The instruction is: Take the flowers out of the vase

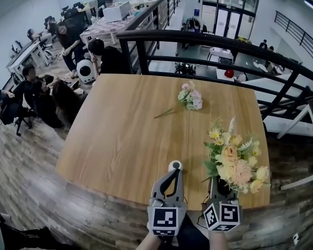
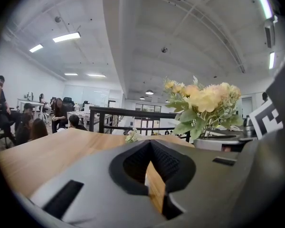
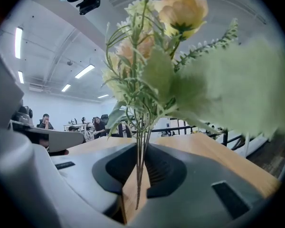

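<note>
A bouquet (image 1: 235, 163) of yellow and peach flowers stands upright over the table's front right corner. My right gripper (image 1: 221, 185) is shut on its thin green stems (image 3: 140, 160), which run between the jaws in the right gripper view. The blooms (image 3: 180, 11) rise above them. My left gripper (image 1: 175, 171) is just to the left, pointing across the wooden table (image 1: 120, 134). Its fingers meet at the tip with nothing between them (image 2: 151, 144). The bouquet (image 2: 202, 101) shows to its right. I see no vase in any view.
A small bunch of pale pink and green flowers (image 1: 190, 97) lies on the table's far side, also seen as the small bunch (image 2: 131, 136). A black railing (image 1: 208, 38) runs behind the table. Several people sit at desks (image 1: 36, 92) at the left.
</note>
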`<state>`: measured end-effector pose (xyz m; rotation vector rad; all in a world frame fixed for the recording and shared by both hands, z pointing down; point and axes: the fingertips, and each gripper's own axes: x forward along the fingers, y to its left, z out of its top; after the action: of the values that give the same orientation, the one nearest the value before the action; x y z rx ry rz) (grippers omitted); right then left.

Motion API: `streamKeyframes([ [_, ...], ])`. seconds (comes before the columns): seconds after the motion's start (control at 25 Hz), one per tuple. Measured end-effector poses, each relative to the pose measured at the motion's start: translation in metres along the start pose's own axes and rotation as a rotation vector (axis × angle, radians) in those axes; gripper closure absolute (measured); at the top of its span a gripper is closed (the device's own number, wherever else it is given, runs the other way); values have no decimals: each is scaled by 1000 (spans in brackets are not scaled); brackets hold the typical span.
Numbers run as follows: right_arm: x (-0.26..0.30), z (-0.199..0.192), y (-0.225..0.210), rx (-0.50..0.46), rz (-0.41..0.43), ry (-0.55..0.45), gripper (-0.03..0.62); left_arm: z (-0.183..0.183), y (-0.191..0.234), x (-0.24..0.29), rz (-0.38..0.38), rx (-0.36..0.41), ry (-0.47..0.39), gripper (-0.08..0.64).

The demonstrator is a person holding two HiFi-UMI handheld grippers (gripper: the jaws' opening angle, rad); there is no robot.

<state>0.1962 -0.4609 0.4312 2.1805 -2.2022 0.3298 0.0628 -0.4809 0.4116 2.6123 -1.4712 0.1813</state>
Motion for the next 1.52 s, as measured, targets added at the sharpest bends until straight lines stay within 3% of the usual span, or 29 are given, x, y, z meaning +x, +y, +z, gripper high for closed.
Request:
streamKeyframes([
  [0.6,-4,-26,-9,15,-10,52,525,-19,-14,11,-43,-3,37,535],
  [1.52,-6,-36,-10,63,-9,69,531,-20,-13,5,-34,-1,35,535],
])
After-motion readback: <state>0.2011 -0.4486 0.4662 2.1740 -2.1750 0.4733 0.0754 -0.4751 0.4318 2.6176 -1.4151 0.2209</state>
